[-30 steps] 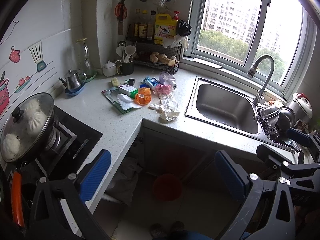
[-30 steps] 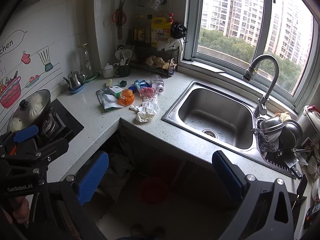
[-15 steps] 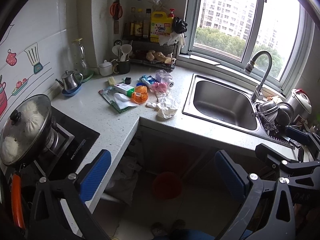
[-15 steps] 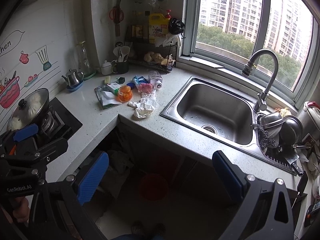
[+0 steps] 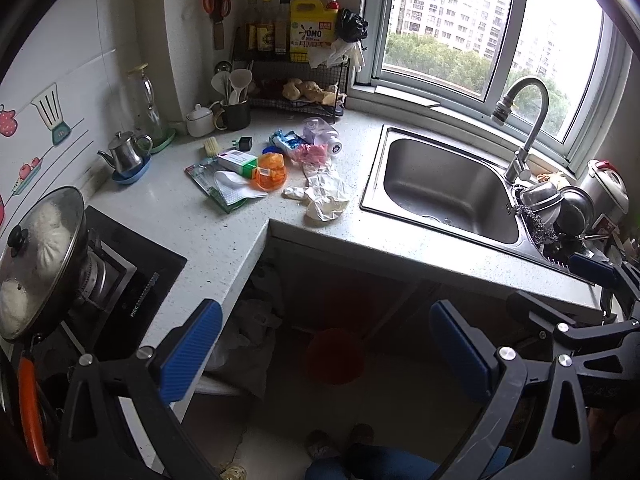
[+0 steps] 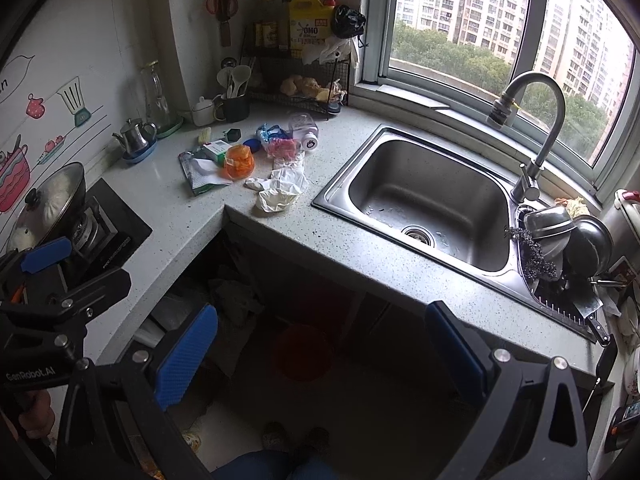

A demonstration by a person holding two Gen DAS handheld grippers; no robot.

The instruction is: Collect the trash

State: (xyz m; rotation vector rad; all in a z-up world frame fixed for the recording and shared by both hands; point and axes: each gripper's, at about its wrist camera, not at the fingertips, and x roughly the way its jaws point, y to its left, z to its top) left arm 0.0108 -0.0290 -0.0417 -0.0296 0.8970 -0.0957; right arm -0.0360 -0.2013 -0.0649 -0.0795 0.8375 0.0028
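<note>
Trash lies in a heap on the corner of the speckled counter: crumpled white paper, an orange plastic wrapper, a green packet, a small white-green box, pink and blue wrappers and a clear plastic bottle. A red bin stands on the floor under the counter. My left gripper is open and empty, held well back from the counter. My right gripper is open and empty, also held back.
A steel sink with a tap is to the right, with bowls beside it. A lidded pan sits on the stove at left. A kettle, utensil cup and wire rack line the back wall.
Both grippers have shifted slightly closer to the counter and a little higher; the trash heap sits a bit lower in both views. Nothing was grasped.
</note>
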